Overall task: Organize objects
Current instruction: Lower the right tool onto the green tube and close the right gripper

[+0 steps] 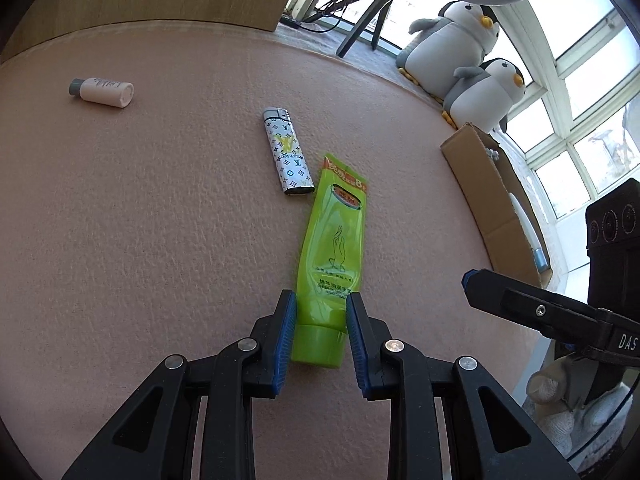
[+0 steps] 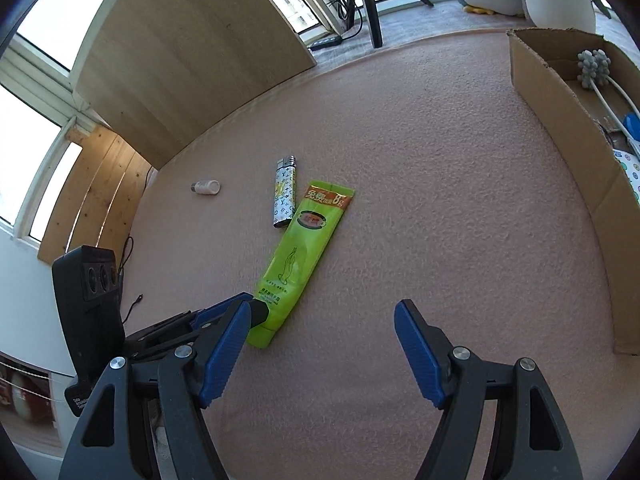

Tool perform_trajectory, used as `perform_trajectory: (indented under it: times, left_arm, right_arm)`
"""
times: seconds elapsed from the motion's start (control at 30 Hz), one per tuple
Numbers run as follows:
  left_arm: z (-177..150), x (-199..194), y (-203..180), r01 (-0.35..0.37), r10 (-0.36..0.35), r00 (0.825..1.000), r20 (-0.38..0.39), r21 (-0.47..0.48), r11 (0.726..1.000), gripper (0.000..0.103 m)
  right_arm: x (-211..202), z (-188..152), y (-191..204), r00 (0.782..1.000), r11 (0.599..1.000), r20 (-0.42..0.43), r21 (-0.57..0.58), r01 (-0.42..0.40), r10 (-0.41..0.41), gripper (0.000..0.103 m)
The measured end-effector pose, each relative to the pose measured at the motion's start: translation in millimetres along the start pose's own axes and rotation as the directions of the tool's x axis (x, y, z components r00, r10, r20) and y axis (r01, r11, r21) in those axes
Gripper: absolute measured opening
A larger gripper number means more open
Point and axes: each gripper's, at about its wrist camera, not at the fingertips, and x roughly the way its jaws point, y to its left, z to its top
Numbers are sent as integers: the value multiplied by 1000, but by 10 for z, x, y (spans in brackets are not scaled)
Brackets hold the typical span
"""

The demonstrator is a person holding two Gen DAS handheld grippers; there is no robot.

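Left tool on green tube; right tool wide, empty.

Left wrist view: left tool (image 1: 321, 322) narrowed on tube (image 1: 334, 248) near its cap end, pads touching both sides; tube flat on pink table (image 1: 160, 220), lighter (image 1: 286, 150) just beside its far end, small bottle (image 1: 102, 92) well apart, box (image 1: 486, 196) at right.
Right wrist view: right tool (image 2: 322, 350) spread wide, nothing between pads, above table near tube.

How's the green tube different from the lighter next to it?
The green tube is longer, soft and plain green; the lighter is shorter, rigid, white with dark monograms. The tube's cap end sits between the left gripper fingers; the lighter lies free. Both lie flat on the pink mat.
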Motion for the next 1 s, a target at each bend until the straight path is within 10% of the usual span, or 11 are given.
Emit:
perform_trajectory:
  times: [1.0]
  left_arm:
    - [-361,132,-597,36,-23,995,-101,136,990,36]
  right_arm:
    - [408,7,-45,995,999,-95,50,1,4,32]
